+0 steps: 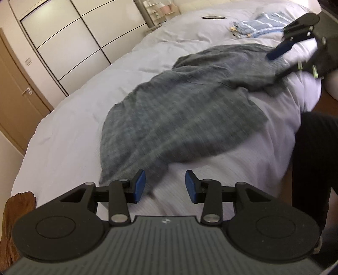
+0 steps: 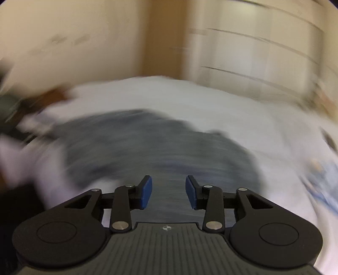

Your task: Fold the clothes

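A grey knit garment (image 1: 186,110) lies spread and rumpled on the white bed (image 1: 74,118). My left gripper (image 1: 165,186) is open and empty, just above the garment's near corner. My right gripper (image 1: 281,48) shows at the far right of the left wrist view, over the garment's far end. In the right wrist view, which is heavily blurred, the right gripper (image 2: 168,192) is open and empty above the grey garment (image 2: 160,148).
A blue and white striped garment (image 1: 259,24) lies crumpled at the far side of the bed, with a dark flat object (image 1: 213,17) near it. White wardrobe doors (image 1: 69,42) and a wooden door (image 1: 19,91) stand to the left. A person's dark-clothed leg (image 1: 312,165) is at right.
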`<state>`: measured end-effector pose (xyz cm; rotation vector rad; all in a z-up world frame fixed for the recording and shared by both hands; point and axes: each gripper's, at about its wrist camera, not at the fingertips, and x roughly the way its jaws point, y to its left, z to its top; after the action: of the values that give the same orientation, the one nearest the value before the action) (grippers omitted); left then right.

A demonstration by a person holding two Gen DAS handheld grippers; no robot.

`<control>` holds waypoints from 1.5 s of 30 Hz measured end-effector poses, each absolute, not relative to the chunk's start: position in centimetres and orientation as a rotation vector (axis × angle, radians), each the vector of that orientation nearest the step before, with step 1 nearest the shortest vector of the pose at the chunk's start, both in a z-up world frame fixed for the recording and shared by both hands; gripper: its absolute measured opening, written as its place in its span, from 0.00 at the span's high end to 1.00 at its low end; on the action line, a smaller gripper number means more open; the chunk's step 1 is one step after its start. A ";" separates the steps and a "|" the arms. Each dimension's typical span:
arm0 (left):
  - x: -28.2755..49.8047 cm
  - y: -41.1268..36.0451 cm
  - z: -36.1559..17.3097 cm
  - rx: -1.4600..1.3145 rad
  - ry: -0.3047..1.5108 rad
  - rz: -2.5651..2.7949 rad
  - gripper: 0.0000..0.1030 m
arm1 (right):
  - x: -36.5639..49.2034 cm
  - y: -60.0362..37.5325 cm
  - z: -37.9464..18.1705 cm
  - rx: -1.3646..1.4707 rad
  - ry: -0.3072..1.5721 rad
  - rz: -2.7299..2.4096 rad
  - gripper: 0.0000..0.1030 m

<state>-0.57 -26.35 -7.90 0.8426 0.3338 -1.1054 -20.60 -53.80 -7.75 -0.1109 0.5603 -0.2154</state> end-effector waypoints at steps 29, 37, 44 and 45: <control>1.3 -24.7 -11.2 1.111 0.060 -0.978 0.89 | -12.6 -49.9 -3.5 -0.210 0.542 0.009 0.96; 1.3 -21.0 -10.4 1.162 0.139 -0.929 0.88 | -14.5 -47.7 -7.5 -0.192 0.693 0.091 0.95; -2.7 -22.7 -8.1 1.026 0.108 -1.010 0.70 | -18.7 -49.6 -8.1 -0.104 0.633 -0.077 0.80; -3.8 -23.7 -7.9 1.019 0.085 -1.050 0.69 | -19.4 -50.6 -8.0 -0.079 0.614 -0.133 0.77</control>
<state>-3.82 -23.74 -7.90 1.0188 0.0854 -1.0496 -19.43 -50.62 -7.99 -0.0794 0.6135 -0.1333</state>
